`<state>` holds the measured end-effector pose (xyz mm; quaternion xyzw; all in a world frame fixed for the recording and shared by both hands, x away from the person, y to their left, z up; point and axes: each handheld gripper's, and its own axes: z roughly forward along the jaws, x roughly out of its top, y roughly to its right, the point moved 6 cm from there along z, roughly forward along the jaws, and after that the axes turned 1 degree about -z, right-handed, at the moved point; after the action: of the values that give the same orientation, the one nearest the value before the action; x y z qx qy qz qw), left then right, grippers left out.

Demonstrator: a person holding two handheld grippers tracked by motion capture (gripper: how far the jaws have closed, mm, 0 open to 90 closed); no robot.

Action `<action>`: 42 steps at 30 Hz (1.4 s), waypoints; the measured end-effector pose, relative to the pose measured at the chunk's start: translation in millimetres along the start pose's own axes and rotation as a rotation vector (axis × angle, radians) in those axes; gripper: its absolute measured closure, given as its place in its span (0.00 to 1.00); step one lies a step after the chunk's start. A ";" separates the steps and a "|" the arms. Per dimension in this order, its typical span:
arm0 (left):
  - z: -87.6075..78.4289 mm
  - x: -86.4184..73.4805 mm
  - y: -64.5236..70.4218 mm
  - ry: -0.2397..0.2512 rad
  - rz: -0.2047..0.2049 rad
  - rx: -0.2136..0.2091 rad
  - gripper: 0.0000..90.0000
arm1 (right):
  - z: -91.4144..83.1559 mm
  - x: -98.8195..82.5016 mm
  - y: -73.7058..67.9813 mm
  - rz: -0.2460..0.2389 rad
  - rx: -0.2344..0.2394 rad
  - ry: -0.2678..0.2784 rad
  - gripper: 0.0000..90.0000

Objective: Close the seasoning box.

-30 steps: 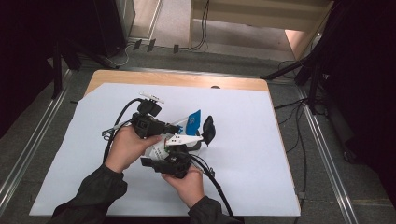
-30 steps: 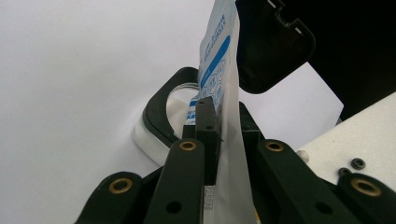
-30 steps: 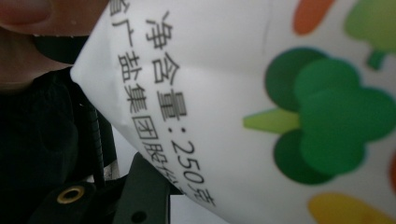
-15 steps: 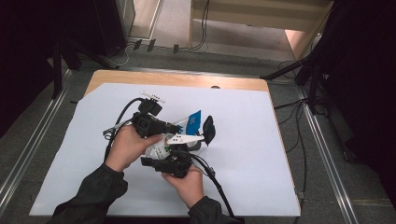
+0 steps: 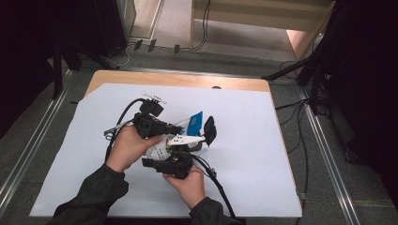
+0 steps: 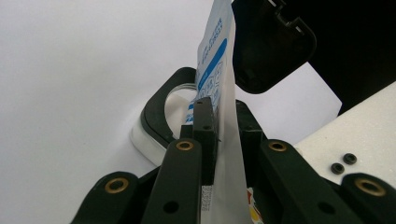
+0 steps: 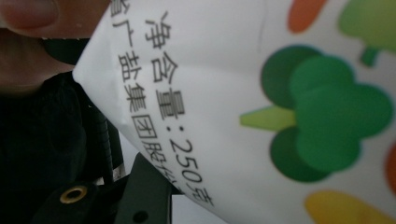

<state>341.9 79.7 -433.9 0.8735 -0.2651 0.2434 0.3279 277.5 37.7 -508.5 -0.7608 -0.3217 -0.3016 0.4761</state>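
Surface: white sheet [image 5: 244, 154] laid over a wooden table [image 5: 178, 79], grey floor around it, cables [image 5: 202, 28] trailing on the floor beyond the table's far edge, dark stands to both sides

Your item: a white pouch [image 6: 219, 84] with blue print, held upright over the middle of the sheet

Your left gripper [image 6: 219, 135]: jaws nearly closed, pinching the pouch's flat edge

Your right gripper [image 5: 171, 164]: just nearer you than the pouch; a printed face of the pouch [image 7: 261, 102] sits right against its camera, grip cannot be told

Behind the pouch: a clear box [image 6: 163, 116] with a black rim, its black lid [image 6: 271, 42] raised
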 end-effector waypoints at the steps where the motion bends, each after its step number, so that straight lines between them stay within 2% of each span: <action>1: -0.1 0.0 0.1 0.001 0.000 -0.001 0.93 | -0.1 -0.1 -0.2 -0.001 0.000 -0.001 0.75; 10: -0.2 0.5 -0.2 0.001 0.001 -0.006 0.93 | -1.3 0.5 0.2 -0.003 -0.002 0.000 0.75; 17: -1.4 1.0 -0.2 0.003 0.001 -0.009 0.97 | -2.1 1.1 -0.3 -0.009 -0.006 0.006 0.76; 38: -3.7 3.2 -0.6 0.002 -0.008 -0.005 0.96 | -1.7 4.2 -3.0 0.003 0.004 0.012 0.75; 42: -5.9 4.0 0.0 0.005 -0.004 0.001 0.97 | -1.1 5.3 -5.0 -0.008 -0.001 0.011 0.74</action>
<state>343.5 82.6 -427.6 0.8735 -0.2623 0.2450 0.3288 276.7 39.4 -501.4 -0.7580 -0.3219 -0.3080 0.4763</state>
